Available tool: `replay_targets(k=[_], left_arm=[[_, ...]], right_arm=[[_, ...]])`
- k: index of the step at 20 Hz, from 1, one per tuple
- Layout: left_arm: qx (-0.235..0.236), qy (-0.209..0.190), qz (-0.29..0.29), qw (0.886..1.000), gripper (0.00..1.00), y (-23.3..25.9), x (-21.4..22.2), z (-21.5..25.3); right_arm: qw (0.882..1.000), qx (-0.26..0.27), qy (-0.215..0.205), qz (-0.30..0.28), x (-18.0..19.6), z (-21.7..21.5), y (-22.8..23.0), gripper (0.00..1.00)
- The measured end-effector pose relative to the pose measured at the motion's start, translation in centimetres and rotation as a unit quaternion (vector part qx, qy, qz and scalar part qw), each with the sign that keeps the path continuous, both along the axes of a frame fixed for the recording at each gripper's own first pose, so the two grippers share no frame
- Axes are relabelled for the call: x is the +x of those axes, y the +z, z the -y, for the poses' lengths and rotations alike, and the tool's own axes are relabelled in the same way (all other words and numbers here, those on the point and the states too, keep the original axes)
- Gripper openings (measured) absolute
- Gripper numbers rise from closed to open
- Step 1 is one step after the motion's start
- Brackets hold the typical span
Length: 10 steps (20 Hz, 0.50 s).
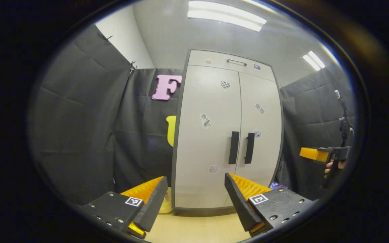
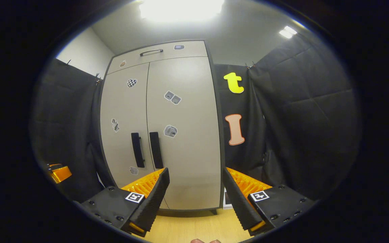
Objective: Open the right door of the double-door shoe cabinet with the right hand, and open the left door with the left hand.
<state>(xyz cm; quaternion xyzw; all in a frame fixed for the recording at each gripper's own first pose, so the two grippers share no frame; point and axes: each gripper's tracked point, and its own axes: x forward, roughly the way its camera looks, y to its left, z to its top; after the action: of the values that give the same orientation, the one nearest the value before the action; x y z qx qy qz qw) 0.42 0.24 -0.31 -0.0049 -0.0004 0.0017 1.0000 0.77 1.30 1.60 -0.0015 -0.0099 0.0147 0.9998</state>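
Note:
A tall pale-grey shoe cabinet (image 1: 211, 101) (image 2: 181, 101) stands ahead with both doors shut. Two black vertical handles sit side by side at the middle seam: the left door handle (image 1: 233, 147) (image 2: 137, 150) and the right door handle (image 1: 249, 147) (image 2: 156, 150). My left gripper (image 1: 196, 189) is open, well short of the cabinet, with nothing between its fingers. My right gripper (image 2: 196, 184) is open too, also short of the doors and to the right of the handles. In the left gripper view the right gripper (image 1: 319, 154) shows far right with a hand on it.
Black cloth walls close in on both sides of the cabinet. A drawer with a metal handle (image 1: 236, 61) (image 2: 151, 51) tops the cabinet. Pale wood floor (image 1: 194, 229) (image 2: 194, 226) lies in front. A stand with a device (image 1: 343, 121) rises at the right.

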Motion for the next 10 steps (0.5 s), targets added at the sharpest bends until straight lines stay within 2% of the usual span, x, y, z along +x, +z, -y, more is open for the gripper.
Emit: replay_targets(k=[1,2,3,4,10], left_arm=[[0.000,0.000,0.000,1.000,1.00,0.0,0.0,0.0],[0.000,0.001,0.000,1.000,1.00,-0.1,0.0,0.0],[0.000,0.001,-0.001,1.000,1.00,-0.1,-0.1,0.1],[0.000,0.000,-0.001,1.000,1.00,-0.3,-0.1,0.0],[-0.001,-0.006,0.004,1.000,1.00,-0.4,-0.4,0.3]], right_arm=[[1.000,0.002,0.002,0.001,0.1,-0.2,0.3,0.98],[1.000,0.002,0.004,0.004,0.3,-0.3,0.6,0.92],[1.000,0.002,0.005,0.005,0.4,-0.4,0.8,0.92],[1.000,0.002,0.007,0.007,0.6,-0.6,1.0,0.98],[0.999,0.007,0.028,0.018,2.0,-2.2,2.9,0.97]])
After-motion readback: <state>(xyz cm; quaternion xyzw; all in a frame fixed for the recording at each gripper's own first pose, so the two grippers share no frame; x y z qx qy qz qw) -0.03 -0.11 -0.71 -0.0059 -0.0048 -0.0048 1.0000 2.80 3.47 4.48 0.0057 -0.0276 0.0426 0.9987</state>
